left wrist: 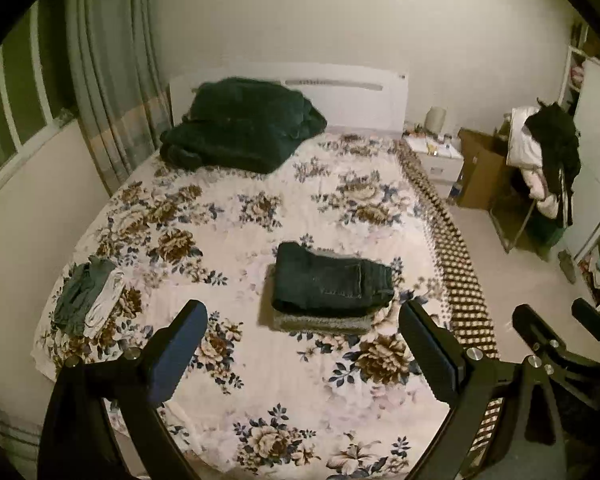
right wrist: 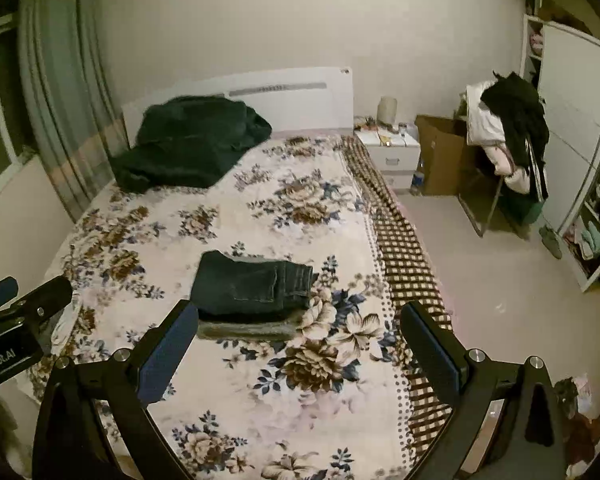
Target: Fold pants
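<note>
the jeans [left wrist: 332, 280] lie folded in a compact block on a grey folded piece [left wrist: 320, 322], mid-bed on the floral sheet [left wrist: 260, 392], toward the 3 o'clock edge. in the left view they sit at about 12 o'clock, just past the fingertips; in the right view [right wrist: 254, 284] nearer 11 o'clock. the left gripper [left wrist: 302, 364] is spread wide with nothing between its blue pads [left wrist: 176, 356]. the right gripper [right wrist: 300, 354] is just as wide and just as empty. both hover above the sheet, apart from the stack.

judging by the tidy block, this pair looks done, so the step in hand is likely fetching the next garment. the small grey and white pile [left wrist: 86, 298] at 9 o'clock looks the likely source. to do it well, come down flat, pinch one layer at a waistband or hem rather than a bunch, and lift clear of the finished stack so it is not dragged.

the left view alone shows that pile; in the right view that spot is mostly hidden behind the other gripper's body. the right view alone shows clutter on the floor [right wrist: 580, 412] at 4 o'clock, and more of the wardrobe [right wrist: 572, 120].
</note>
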{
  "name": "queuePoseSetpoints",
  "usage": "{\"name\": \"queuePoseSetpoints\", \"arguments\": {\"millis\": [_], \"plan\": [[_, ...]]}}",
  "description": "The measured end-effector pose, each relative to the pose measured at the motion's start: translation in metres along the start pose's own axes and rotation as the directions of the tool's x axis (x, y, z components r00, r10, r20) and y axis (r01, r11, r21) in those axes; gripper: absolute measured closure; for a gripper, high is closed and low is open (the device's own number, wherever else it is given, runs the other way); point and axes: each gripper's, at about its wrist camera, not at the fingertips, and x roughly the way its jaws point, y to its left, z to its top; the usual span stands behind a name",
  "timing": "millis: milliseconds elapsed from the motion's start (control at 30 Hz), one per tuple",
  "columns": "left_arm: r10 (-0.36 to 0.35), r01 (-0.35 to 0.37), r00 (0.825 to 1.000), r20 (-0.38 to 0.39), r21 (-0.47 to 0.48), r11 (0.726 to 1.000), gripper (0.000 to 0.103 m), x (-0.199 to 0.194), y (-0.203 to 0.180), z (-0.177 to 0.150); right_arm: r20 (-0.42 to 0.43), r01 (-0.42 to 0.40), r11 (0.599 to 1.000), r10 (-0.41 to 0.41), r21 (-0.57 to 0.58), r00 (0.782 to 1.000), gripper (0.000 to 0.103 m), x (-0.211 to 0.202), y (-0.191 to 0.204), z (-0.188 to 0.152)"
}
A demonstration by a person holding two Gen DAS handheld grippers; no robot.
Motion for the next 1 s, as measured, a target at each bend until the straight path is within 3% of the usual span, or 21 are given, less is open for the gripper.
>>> {"name": "queuePoseSetpoints", "arguments": {"millis": [367, 633, 1000], "plan": [[0.029, -0.029, 0.998, 0.06, -0.003, 1.0, 0.0, -0.056, 0.006, -0.017, 0.072, -0.013, 1.0, 0.014, -0.01, 0.997, 0.0, -0.091, 0.001, -0.004], [0.059, -0.058, 0.997, 0.045, -0.01, 0.998, 0.0, -0.063, 0.005, -0.029, 0.056, -0.02, 0.999, 0.022, -0.039, 0.998, 0.0, -0.108, 0.002, -0.005], [0.061, -0.061, 0.998, 0.021, -0.02, 0.998, 0.0, -0.063, 0.001, -0.036, 0.018, -0.032, 0.998, 0.032, -0.045, 0.999, 0.0, -0.094, -0.011, -0.008]]}}
